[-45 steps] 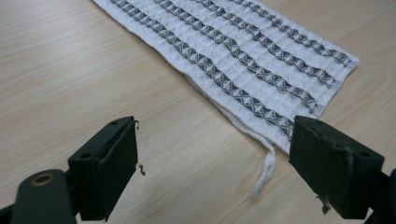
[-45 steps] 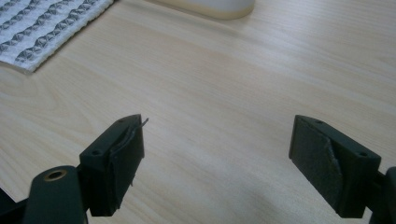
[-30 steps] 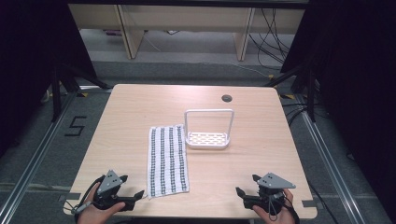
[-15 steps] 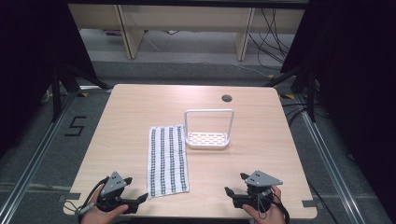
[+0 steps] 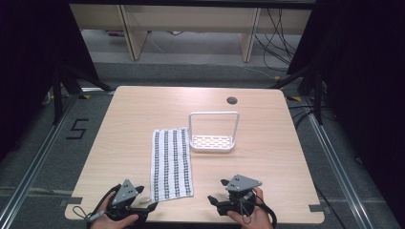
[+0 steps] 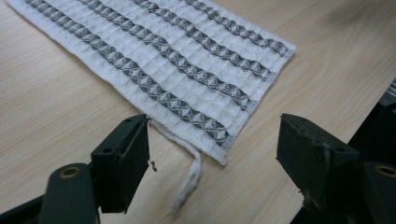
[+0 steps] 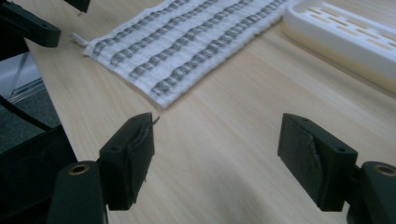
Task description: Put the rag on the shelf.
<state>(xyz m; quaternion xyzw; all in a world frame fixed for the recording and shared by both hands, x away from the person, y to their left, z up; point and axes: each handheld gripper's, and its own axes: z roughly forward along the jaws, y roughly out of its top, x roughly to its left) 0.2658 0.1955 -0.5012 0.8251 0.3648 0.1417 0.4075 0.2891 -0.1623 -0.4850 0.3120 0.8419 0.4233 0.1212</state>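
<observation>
A white towel with grey stripes (image 5: 172,162) lies flat on the wooden table (image 5: 143,114), its long side running away from me. To its right stands a white slotted tray with a tall hoop handle (image 5: 213,138). My left gripper (image 5: 145,198) sits at the towel's near left corner. Its jaws have just been closing; the towel's corner (image 6: 219,149) and a loose thread (image 6: 189,179) lie between them, untouched by the pads. My right gripper (image 5: 217,191) points left near the towel's near right corner (image 7: 161,98). Its jaws have also been closing, over bare wood.
A round cable hole (image 5: 232,100) is in the table's far right part. The table's front edge (image 5: 200,221) runs just under both hands. Black stands (image 5: 62,81) flank the table, and wooden shelving (image 5: 129,28) lies beyond it.
The right gripper has slid left along the front edge toward the towel. The left gripper has edged slightly right to the towel's corner. Towel and tray have not moved.
</observation>
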